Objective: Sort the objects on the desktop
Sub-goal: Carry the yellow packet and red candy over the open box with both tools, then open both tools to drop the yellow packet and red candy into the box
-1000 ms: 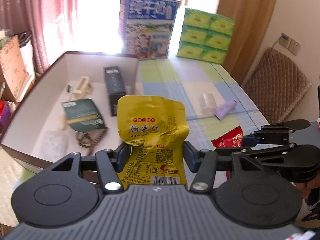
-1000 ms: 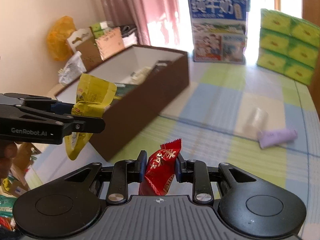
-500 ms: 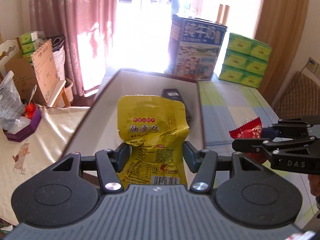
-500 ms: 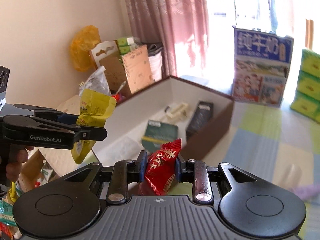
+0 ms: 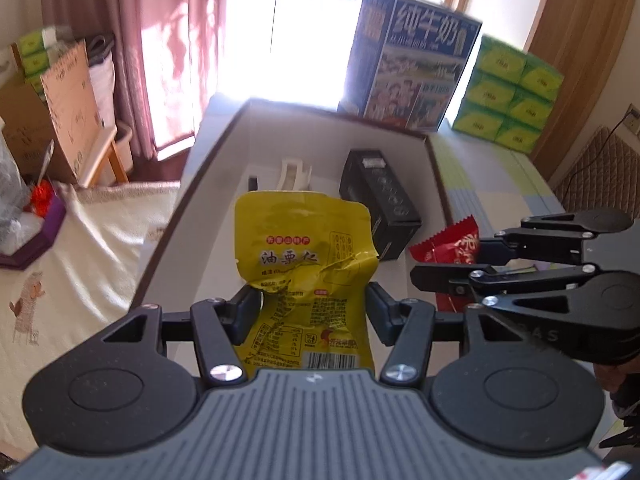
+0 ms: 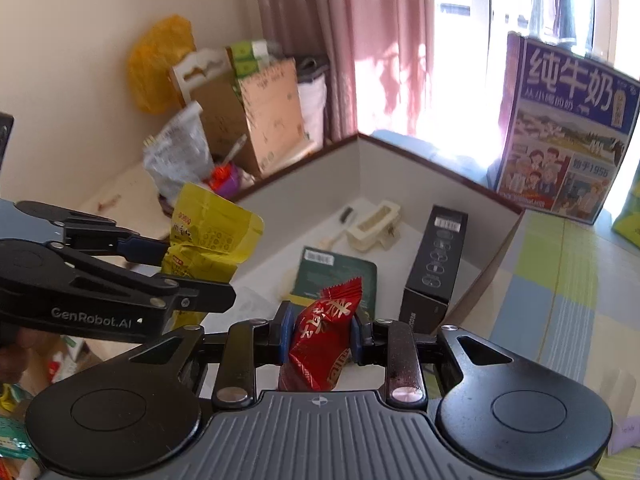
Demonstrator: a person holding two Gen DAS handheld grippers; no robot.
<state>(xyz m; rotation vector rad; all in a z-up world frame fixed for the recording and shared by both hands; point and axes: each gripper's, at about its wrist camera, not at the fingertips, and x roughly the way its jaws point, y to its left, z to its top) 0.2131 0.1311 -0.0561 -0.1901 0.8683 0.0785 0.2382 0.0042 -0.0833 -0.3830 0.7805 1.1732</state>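
Observation:
My left gripper is shut on a crumpled yellow snack pouch and holds it upright above the near end of the brown storage box. My right gripper is shut on a red candy wrapper, also held over the box. In the left wrist view the right gripper and its red wrapper hang just to the right. The right wrist view shows the left gripper with the yellow pouch at the left.
Inside the box lie a black carton, a dark green packet and a cream clip. A blue milk carton and green tissue packs stand behind. Cardboard boxes and bags crowd the floor to the left.
Both grippers have moved left from the checked tablecloth to above the box, each keeping its packet. The box interior now fills the view under them.

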